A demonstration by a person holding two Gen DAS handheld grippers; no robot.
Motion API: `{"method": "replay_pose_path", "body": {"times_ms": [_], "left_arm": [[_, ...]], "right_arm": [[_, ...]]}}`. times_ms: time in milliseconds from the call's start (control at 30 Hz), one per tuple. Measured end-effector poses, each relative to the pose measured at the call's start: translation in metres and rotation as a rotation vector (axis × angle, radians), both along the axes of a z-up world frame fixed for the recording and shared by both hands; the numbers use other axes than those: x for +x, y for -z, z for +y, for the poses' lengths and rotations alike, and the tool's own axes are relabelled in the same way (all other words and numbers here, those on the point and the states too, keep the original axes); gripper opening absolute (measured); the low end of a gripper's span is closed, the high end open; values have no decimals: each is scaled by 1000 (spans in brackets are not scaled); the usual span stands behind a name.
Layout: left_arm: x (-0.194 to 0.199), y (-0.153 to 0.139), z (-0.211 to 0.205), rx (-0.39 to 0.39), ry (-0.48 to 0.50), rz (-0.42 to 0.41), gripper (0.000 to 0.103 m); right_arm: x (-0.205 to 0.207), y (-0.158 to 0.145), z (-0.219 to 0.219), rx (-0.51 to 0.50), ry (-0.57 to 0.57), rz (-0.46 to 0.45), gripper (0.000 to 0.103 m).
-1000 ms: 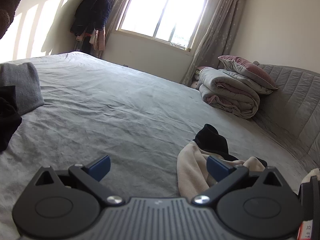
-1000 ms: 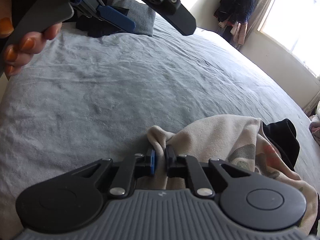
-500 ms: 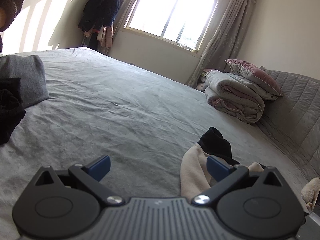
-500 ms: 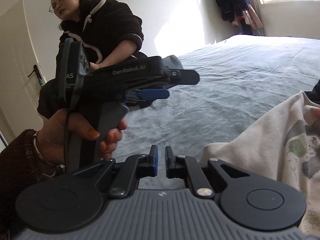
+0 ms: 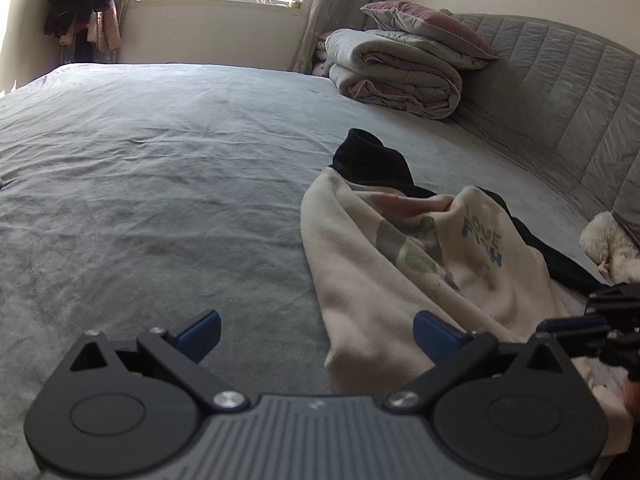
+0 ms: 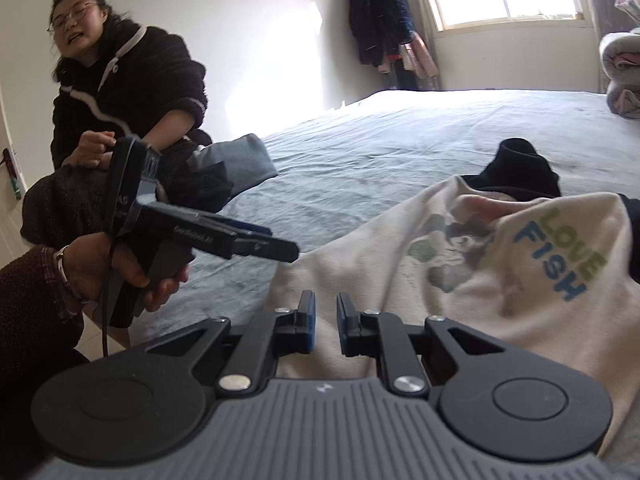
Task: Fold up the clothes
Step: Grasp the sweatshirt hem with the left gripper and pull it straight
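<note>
A cream sweatshirt (image 5: 420, 264) printed "LOVE FISH" lies crumpled on the grey bed (image 5: 160, 168), on top of a dark garment (image 5: 372, 160). My left gripper (image 5: 318, 334) stands open just above the bed, and the sweatshirt's near corner reaches in between its fingers. In the right wrist view a hand holds this left gripper (image 6: 276, 245) beside the sweatshirt's (image 6: 460, 288) left edge. My right gripper (image 6: 325, 324) is nearly closed, with cream cloth filling the narrow gap. It also shows at the sweatshirt's right end, as the right gripper (image 5: 592, 320).
A folded quilt with a pillow (image 5: 400, 76) sits by the padded headboard (image 5: 560, 100). A white plush toy (image 5: 612, 248) lies far right. Folded grey and dark clothes (image 6: 236, 164) sit at the bed's corner. A person in a dark fleece (image 6: 120, 92) sits there.
The left gripper has swung right and down towards the sweatshirt, still open. The right gripper tilted up away from the bed, then came back over the sweatshirt's edge.
</note>
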State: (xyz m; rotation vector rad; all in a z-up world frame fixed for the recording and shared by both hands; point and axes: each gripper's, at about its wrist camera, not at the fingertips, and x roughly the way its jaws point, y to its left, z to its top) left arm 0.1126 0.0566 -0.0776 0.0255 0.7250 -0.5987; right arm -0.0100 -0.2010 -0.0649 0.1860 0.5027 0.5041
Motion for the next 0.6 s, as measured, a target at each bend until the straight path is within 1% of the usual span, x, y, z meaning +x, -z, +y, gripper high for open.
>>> {"method": "replay_pose_path", "body": {"times_ms": [67,100,200,267,300,333,367,400,433,467,500,533,567,600], "left_arm": [[1,6,-7,27,16,5,102],[1,8,-10,28,28,6,102],[0,12,-26,-7,123,14,102],[-1,15,-41,-15,186,11,102],[-2,16,-47,-11,201,8,102],[-2,18,-51,-10,200,8,102],[-1,20,-54,-11,194,9,102],[-1,21,-55,-19,182,13,101],[-1,22,-55,-26,168,14,99],[0,20,-54,-31,156,13,89],[1,19,-53,-32,141,16,72],[1,19,-51,-33,127,19,64],[2,19,-49,-32,110,26,52],[3,18,-47,-33,104,32,47]], "right_arm": [[-5,4,-22,41,55,14,17],[-5,6,-30,69,76,28,17],[-7,14,-52,147,129,69,17],[-9,16,-54,147,140,80,19],[-11,17,-54,138,143,83,21],[-11,16,-53,128,142,82,30],[-14,15,-52,116,140,78,46],[-16,14,-52,111,136,69,55],[-18,14,-52,107,133,60,66],[-21,13,-52,103,129,51,68],[-22,12,-52,103,126,43,68],[-23,10,-52,102,123,35,68],[-23,9,-53,107,126,29,68],[-22,9,-54,112,129,26,68]]}}
